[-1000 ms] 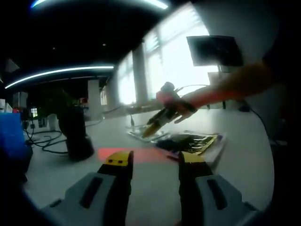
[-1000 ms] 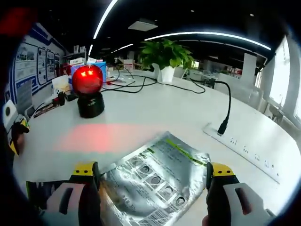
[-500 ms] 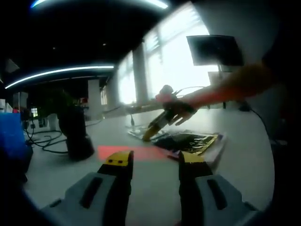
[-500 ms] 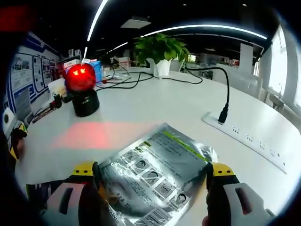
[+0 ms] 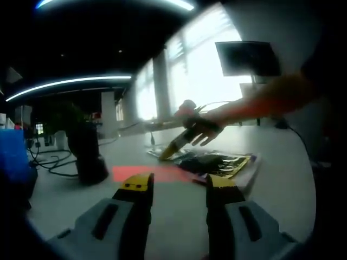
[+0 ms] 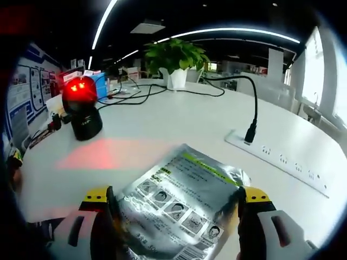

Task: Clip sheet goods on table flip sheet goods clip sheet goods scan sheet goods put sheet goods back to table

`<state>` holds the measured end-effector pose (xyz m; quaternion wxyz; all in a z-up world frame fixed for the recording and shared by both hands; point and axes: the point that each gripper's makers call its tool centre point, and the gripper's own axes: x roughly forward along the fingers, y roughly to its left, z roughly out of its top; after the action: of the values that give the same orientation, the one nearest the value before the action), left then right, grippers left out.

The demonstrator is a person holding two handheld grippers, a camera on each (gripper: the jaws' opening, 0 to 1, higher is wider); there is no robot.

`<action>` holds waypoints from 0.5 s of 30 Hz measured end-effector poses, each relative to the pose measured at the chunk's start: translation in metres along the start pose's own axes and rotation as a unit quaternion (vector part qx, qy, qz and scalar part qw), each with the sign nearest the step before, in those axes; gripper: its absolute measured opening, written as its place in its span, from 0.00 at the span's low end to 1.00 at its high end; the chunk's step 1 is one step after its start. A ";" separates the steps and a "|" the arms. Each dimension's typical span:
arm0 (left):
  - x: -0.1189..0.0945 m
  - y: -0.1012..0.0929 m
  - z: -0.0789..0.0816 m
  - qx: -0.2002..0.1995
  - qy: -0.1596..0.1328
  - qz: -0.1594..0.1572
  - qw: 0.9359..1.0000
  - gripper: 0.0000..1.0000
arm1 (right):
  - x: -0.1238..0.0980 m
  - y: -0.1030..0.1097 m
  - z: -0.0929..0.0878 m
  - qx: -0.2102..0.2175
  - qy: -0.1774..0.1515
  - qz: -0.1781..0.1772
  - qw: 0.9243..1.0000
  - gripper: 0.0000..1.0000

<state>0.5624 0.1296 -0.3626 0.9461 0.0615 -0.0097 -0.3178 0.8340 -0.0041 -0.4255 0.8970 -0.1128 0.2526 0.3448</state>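
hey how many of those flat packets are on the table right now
2. A silver packet lies on the white table between the right gripper's open jaws. A dark packet with gold print lies beside it, ahead of the left gripper. Others may be hidden.

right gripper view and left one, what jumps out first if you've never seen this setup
In the right gripper view, a shiny silver pouch lies on the white table between the open jaws of the right gripper. Beyond it to the left, a black scanner glows red and throws a red patch on the table. In the left gripper view, the left gripper hangs open over the table, near a dark packet.
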 end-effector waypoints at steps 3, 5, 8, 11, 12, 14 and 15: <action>0.000 0.000 0.000 0.000 0.000 0.000 1.000 0.32 | 0.003 -0.005 0.005 0.007 -0.003 -0.008 1.000 0.89; 0.000 0.000 0.000 0.000 0.000 0.000 1.000 0.32 | 0.002 -0.005 0.006 0.008 -0.002 -0.011 1.000 0.89; 0.000 0.000 0.000 0.000 0.000 0.000 1.000 0.32 | 0.000 -0.001 0.006 0.015 0.004 -0.018 1.000 0.87; 0.000 0.002 0.000 -0.001 -0.001 0.001 1.000 0.32 | -0.006 0.005 0.013 0.062 -0.015 -0.011 0.998 0.85; 0.000 0.001 0.000 -0.002 -0.002 0.001 1.000 0.32 | -0.009 0.009 0.014 0.069 -0.021 -0.006 0.997 0.85; 0.000 0.001 0.000 -0.001 -0.001 0.000 1.000 0.32 | -0.018 0.010 0.021 0.052 -0.026 -0.008 0.998 0.85; 0.000 0.000 0.000 -0.001 0.000 0.000 1.000 0.32 | -0.022 0.010 0.024 0.039 -0.028 -0.009 0.999 0.85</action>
<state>0.5629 0.1298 -0.3628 0.9460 0.0609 -0.0099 -0.3182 0.8227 -0.0003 -0.3937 0.9104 -0.0702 0.2394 0.3299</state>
